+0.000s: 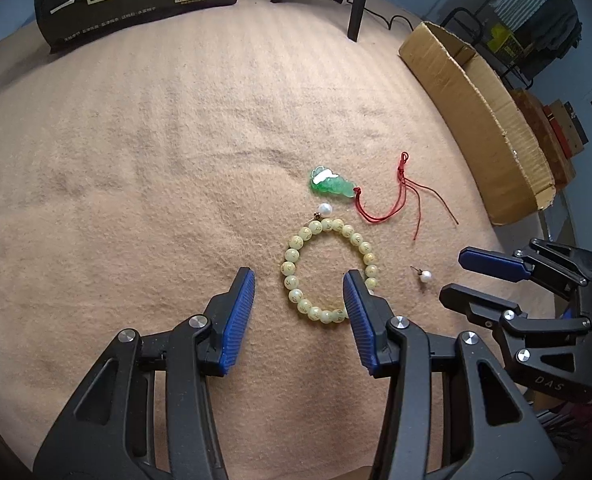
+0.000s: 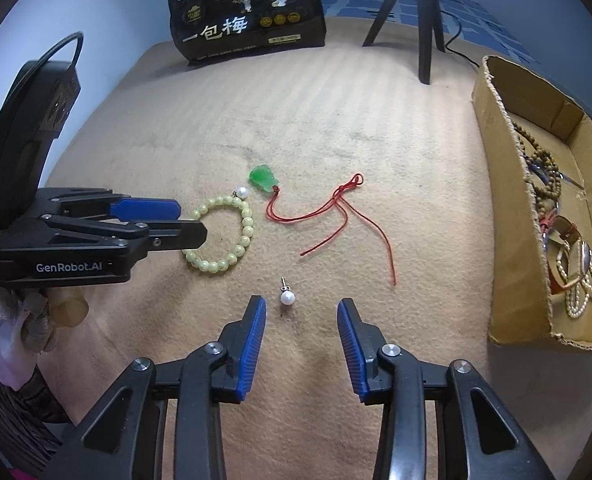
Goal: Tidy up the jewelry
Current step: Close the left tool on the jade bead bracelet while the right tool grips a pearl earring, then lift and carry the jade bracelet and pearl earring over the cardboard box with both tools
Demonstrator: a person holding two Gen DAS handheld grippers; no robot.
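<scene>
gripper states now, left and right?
Left gripper: open, empty, at the bead bracelet.
Right gripper: open, empty, near the pearl earring.

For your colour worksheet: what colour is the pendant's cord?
Red cord, clearest in the right wrist view.

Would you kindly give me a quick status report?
Left claw open at bead bracelet. Right claw open before pearl earring. Nothing blocking.

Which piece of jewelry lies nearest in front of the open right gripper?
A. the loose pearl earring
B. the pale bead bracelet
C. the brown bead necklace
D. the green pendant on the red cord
A: in the right wrist view the loose pearl earring lies on the cloth just ahead of the right gripper, between its spread fingers.
</scene>
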